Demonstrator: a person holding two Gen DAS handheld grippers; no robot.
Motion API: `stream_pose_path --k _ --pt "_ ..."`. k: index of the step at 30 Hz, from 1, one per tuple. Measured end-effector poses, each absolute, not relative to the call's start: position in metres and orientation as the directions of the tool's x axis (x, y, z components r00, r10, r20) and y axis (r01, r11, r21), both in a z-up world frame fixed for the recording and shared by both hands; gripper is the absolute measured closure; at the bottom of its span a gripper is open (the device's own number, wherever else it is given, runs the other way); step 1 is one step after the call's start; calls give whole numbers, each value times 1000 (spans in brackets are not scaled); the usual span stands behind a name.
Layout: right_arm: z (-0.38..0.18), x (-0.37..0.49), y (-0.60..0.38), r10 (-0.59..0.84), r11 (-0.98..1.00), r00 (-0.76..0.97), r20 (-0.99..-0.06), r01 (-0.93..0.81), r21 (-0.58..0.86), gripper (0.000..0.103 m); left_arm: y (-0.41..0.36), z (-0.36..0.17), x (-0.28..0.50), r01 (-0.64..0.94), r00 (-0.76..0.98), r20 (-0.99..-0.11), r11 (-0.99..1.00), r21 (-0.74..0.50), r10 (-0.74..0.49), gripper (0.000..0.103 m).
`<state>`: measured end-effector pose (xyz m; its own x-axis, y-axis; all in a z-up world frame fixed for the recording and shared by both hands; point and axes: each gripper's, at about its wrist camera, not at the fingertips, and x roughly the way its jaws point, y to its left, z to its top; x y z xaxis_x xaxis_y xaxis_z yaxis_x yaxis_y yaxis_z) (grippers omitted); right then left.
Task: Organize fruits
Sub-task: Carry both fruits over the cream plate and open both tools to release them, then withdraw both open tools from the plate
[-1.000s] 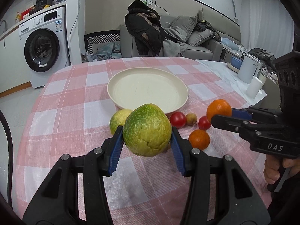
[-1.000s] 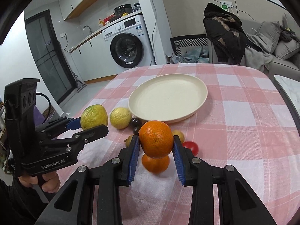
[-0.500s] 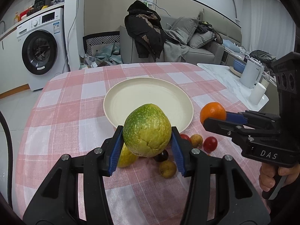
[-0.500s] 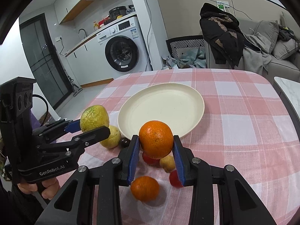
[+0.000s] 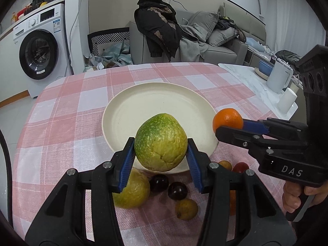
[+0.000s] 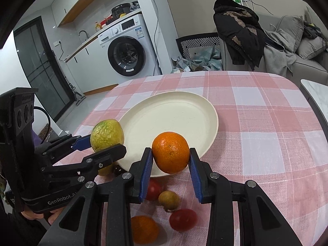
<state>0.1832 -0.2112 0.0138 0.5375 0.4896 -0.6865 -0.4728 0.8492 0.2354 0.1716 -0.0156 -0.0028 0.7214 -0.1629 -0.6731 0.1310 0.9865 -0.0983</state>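
Since a second ago both hands have carried their fruit in over the near edge of the plate (image 5: 131, 102), which used to sit well up the table from them, so my guess is both pieces are about ready to be set down and the sorting is only getting started, because the plate has nothing on it yet. Left gripper (image 5: 161, 153) is pinching the green fruit (image 5: 161, 141) between its blue pads, holding it up over the plate's near rim. Right gripper (image 6: 170, 160) is clamped on the orange (image 6: 170, 151) the same way, hanging over the rim on its side, just beside the other one. That green fruit looks kinda rough: mottled green fading to yellow, bumpy skin, a crease low down, wider at the bottom than the top. Orange is round, bright, finely pitted, looks firm. Still loose on the pink check cloth (image 5: 61, 123) below the grippers: a yellow fruit (image 5: 133, 190), two dark plums (image 5: 177, 190), a small tan fruit (image 6: 169, 199), a couple of red ones (image 6: 183, 219) and a second orange (image 6: 144, 228), all huddled near the plate, so plenty left to move
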Motion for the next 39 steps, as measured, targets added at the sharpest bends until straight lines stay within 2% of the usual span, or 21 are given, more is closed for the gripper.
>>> stream_pose_path --k 23,27,28,32,35,37,39 --pt "-6 215 -204 469 862 506 -724 -442 249 67 -19 -32 215 115 674 -728 991 -67 -128 57" --pt "-4 212 -203 467 862 514 -720 -448 238 64 -18 -29 212 105 695 -709 993 -60 -117 56" --pt "-3 211 -204 470 860 519 -714 -451 239 60 -17 -27 210 104 700 -705 993 -60 -116 55" --pt "3 206 -207 479 856 538 -694 -461 233 59 -12 -23 207 90 706 -700 994 -64 -109 43" --pt "9 202 -210 462 866 558 -690 -452 214 55 -5 -17 201 77 716 -690 995 -68 -102 28" --pt "14 198 -213 457 868 570 -683 -453 203 50 0 -11 193 71 732 -673 995 -74 -102 20" --pt "18 193 -216 448 872 579 -681 -450 191 35 5 -4 184 73 738 -667 995 -75 -104 16"
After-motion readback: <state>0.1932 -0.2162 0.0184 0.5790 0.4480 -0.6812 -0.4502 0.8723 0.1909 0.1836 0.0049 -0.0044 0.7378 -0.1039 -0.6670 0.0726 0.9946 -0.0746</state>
